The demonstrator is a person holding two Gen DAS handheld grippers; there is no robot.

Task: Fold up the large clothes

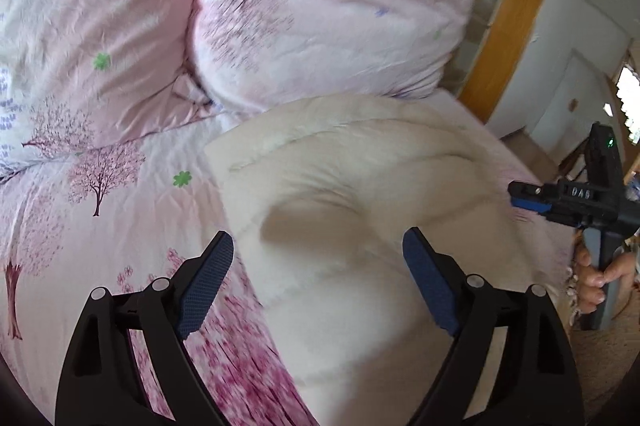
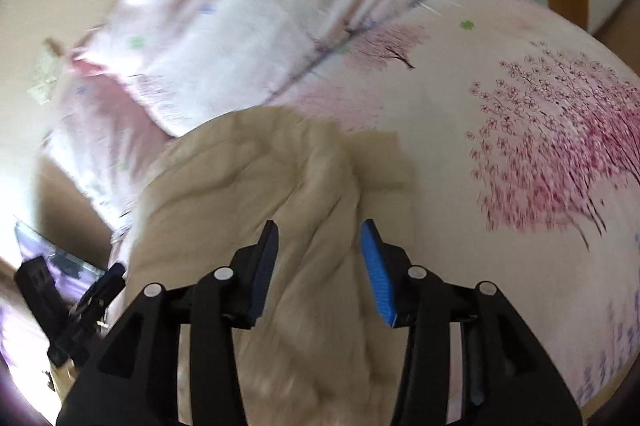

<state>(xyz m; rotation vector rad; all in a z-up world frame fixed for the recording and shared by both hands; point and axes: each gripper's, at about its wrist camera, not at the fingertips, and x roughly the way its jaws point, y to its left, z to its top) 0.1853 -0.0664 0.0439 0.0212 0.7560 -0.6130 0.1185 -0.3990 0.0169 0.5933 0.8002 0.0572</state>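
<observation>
A large cream garment (image 1: 360,218) lies rumpled on a pink bed sheet with cherry-tree print (image 1: 100,186). My left gripper (image 1: 318,246) is open and empty, hovering above the garment's near part. The right gripper also shows in the left wrist view (image 1: 520,196) at the right edge, held by a hand. In the right wrist view the same garment (image 2: 248,186) looks beige and bunched into folds. My right gripper (image 2: 320,238) is open above a raised fold of it, holding nothing. The left gripper (image 2: 108,280) shows at the lower left of that view.
Two pink pillows (image 1: 328,18) lie at the head of the bed, also seen blurred in the right wrist view (image 2: 240,6). A wooden-framed door (image 1: 504,6) stands past the bed's far side. The sheet (image 2: 520,146) extends to the right of the garment.
</observation>
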